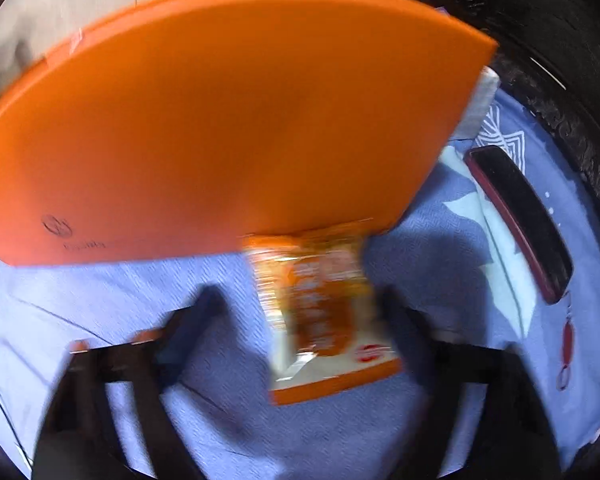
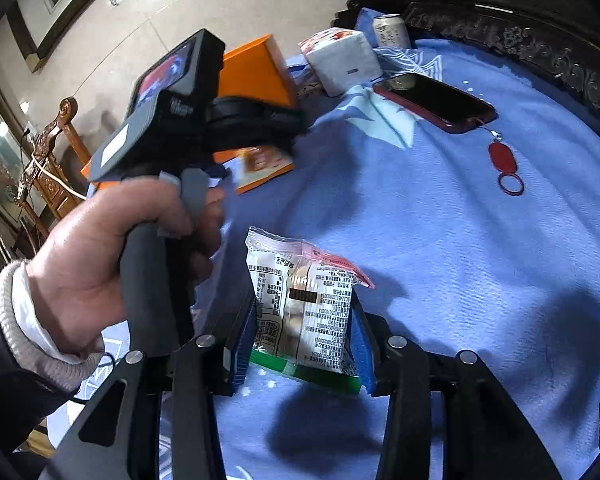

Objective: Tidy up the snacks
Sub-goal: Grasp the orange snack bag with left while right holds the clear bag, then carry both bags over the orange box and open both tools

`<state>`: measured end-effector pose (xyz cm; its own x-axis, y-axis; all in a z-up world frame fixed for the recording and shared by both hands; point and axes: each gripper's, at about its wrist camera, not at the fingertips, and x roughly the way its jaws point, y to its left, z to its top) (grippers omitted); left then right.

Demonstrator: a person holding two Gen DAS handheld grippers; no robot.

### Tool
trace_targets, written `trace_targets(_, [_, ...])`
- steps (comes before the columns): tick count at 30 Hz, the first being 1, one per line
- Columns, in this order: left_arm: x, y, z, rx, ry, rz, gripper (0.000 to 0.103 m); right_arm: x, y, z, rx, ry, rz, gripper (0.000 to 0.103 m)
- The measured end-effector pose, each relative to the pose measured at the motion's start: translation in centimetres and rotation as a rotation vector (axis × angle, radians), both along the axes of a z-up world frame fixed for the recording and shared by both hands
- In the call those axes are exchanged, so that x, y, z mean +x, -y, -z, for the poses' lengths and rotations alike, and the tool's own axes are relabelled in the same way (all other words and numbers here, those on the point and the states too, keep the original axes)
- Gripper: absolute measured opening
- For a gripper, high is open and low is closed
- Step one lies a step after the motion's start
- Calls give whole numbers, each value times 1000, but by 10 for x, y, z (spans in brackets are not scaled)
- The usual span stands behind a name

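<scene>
- Right claw (image 2: 304, 344) was clenched on a white snack packet (image 2: 300, 300), its blue pads pressing the packet's two sides, so the packet stood up off the blue cloth (image 2: 460, 260) with its printed back to the camera; a side grip like that looked chosen to lift the packet without crushing what was inside.
- Left claw (image 1: 300, 320) straddled an orange snack packet (image 1: 324, 320) right at the near edge of the orange box (image 1: 220, 120). Motion blur hid whether its pads pressed on the packet, so I could not tell if it was grasping or released.
- That orange packet lay partly over the near edge of the orange box, which I judge to be where the snacks were being gathered.
- In the right wrist view the person's hand (image 2: 100, 256) gripped the left tool's handle just in front of the orange box, tilting it down toward that packet.
- To the right of the orange box lay a dark phone (image 2: 436, 100) in a red case with a red key tag (image 2: 504, 160) on its cord, well apart from both packets and likely just bystanders.
- Behind the phone, beside the orange box, stood a white wrapped pack (image 2: 344, 60) and a drinks can (image 2: 390, 30), out of the working area.
</scene>
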<state>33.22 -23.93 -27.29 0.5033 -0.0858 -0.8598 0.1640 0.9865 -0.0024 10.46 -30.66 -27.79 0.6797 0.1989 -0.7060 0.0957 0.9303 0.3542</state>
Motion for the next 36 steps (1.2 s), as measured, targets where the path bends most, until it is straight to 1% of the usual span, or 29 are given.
trace_targets(1, [-1, 0, -2, -2, 10, 12, 43, 0, 2, 1, -2, 1, 2, 44])
trace_targets(3, [-2, -4, -4, -32, 1, 26, 40, -1, 3, 1, -6, 3, 5, 44])
trace_targets(5, [-4, -10, -6, -60, -4, 28, 39, 0, 3, 1, -10, 5, 9, 44])
trace_targets(7, [-11, -23, -9, -110, -7, 26, 39, -1, 3, 0, -15, 6, 11, 44])
trace_targets(9, [-22, -38, -14, -143, 10, 38, 39, -2, 2, 0, -22, 5, 13, 44])
trace_targets(11, [-35, -53, -21, -160, 36, 55, 39, -2, 0, -1, -30, 4, 9, 44])
trace_targets(16, [-70, -103, -49, -168, 107, 54, 39, 0, -18, -6, -59, 15, -38, 44])
trace_targets(20, [-91, -148, -67, -155, 153, 8, 39, 5, -39, -16, -75, 33, -87, 44])
trace_targets(22, [-101, -167, -75, -136, 180, -6, 39, 10, -51, -24, -84, 48, -116, 44])
trace_targets(24, [-109, -186, -81, -135, 201, -14, 39, 17, -60, -31, -82, 60, -138, 44])
trace_targets(27, [-116, -205, -96, -143, 230, -22, 39, 28, -73, -44, -77, 84, -167, 44])
trace_targets(30, [-110, -208, -117, -147, 273, -14, 39, 43, -84, -68, -85, 140, -188, 44])
trace_targets(33, [-92, -211, -144, -163, 331, -8, 39, 66, -88, -101, -98, 219, -195, 44])
trace_targets(36, [-66, -214, -172, -175, 382, -7, 39, 96, -92, -140, -145, 317, -184, 44])
